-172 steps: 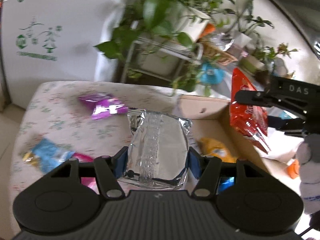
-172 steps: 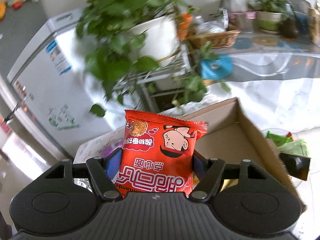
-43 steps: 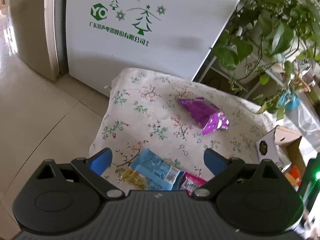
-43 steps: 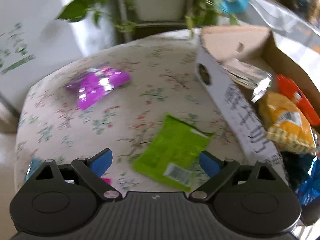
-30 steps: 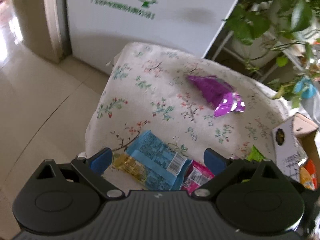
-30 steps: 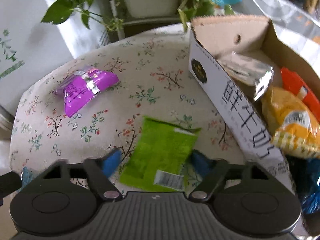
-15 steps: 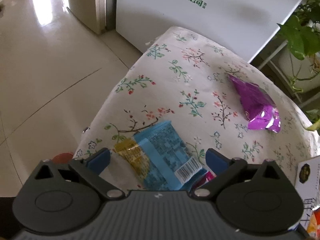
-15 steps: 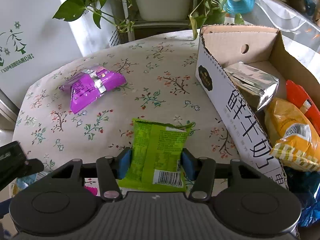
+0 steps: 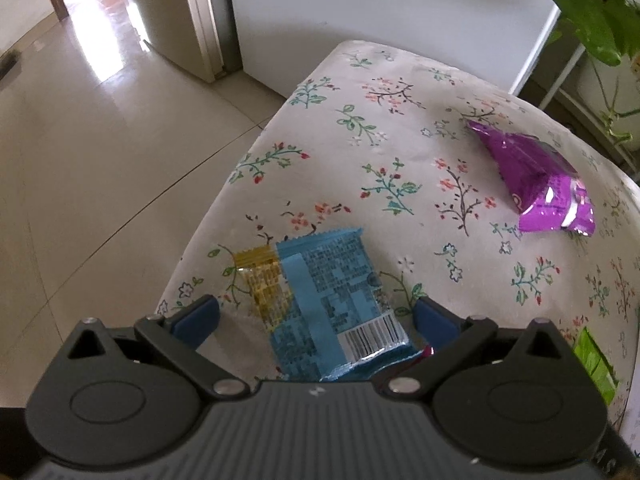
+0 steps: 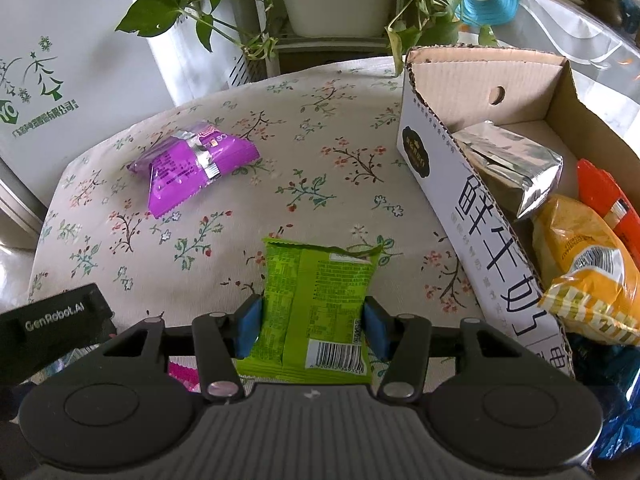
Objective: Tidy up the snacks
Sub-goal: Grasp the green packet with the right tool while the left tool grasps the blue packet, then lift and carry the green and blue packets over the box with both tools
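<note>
Nearest, the right gripper (image 10: 312,326) pinches the green packet (image 10: 316,312) by its two sides, its jaws having just closed in on it; the packet lies on the floral tablecloth (image 10: 320,160) near the near edge, beside the cardboard box (image 10: 472,216); the left gripper (image 9: 316,320) has just been spreading and stands wide, pads clear of the blue packet (image 9: 332,300) between them at the near left corner; a pink packet (image 10: 182,372) peeks out at the near edge; farther, the purple packet (image 10: 192,164) lies toward the far edge. By my reckoning roughly half is done: three packets, silver (image 10: 508,164), yellow (image 10: 580,264) and orange-red (image 10: 608,200), one each, sit in the box; four wait on the cloth, one of each colour.
</note>
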`<act>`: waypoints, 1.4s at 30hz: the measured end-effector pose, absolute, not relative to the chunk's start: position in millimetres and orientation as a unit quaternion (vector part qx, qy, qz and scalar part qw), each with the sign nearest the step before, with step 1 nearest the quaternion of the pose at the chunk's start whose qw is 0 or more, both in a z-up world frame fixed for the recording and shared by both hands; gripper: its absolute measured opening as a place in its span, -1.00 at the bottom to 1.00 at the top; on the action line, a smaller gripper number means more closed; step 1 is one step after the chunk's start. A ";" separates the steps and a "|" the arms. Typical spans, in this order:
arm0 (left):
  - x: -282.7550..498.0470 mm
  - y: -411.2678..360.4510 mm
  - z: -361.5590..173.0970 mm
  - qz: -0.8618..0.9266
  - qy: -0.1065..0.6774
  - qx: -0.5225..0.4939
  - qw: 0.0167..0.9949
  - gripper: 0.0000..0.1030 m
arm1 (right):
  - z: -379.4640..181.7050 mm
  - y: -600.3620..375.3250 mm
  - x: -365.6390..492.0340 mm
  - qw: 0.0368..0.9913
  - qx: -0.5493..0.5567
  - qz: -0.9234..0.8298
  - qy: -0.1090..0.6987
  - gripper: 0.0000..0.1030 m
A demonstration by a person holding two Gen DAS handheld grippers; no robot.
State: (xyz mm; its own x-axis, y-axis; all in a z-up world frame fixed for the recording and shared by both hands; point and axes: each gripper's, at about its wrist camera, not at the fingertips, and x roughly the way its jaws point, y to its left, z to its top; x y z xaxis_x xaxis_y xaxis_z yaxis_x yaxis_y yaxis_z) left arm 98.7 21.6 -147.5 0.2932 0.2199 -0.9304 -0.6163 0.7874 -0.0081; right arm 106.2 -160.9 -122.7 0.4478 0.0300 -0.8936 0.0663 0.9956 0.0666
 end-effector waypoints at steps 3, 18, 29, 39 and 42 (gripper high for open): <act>99.3 21.7 -147.5 0.268 0.532 -0.186 0.781 0.99 | -122.8 -161.9 105.8 0.849 0.046 -0.007 0.526 0.17; 91.1 18.1 -130.6 0.185 0.513 -0.168 0.821 -0.03 | -117.6 -173.7 101.1 0.842 0.072 0.005 0.534 0.12; 85.3 23.0 -117.5 0.151 0.498 -0.191 0.832 -0.03 | -105.2 -178.6 97.8 0.846 0.082 0.026 0.526 0.12; 80.6 23.1 -103.3 0.123 0.479 -0.196 0.847 -0.03 | -85.3 -174.1 88.7 0.859 0.065 0.065 0.504 0.12; 75.6 17.7 -96.5 0.104 0.465 -0.183 0.860 -0.03 | -77.2 -172.2 86.4 0.864 0.058 0.076 0.494 0.12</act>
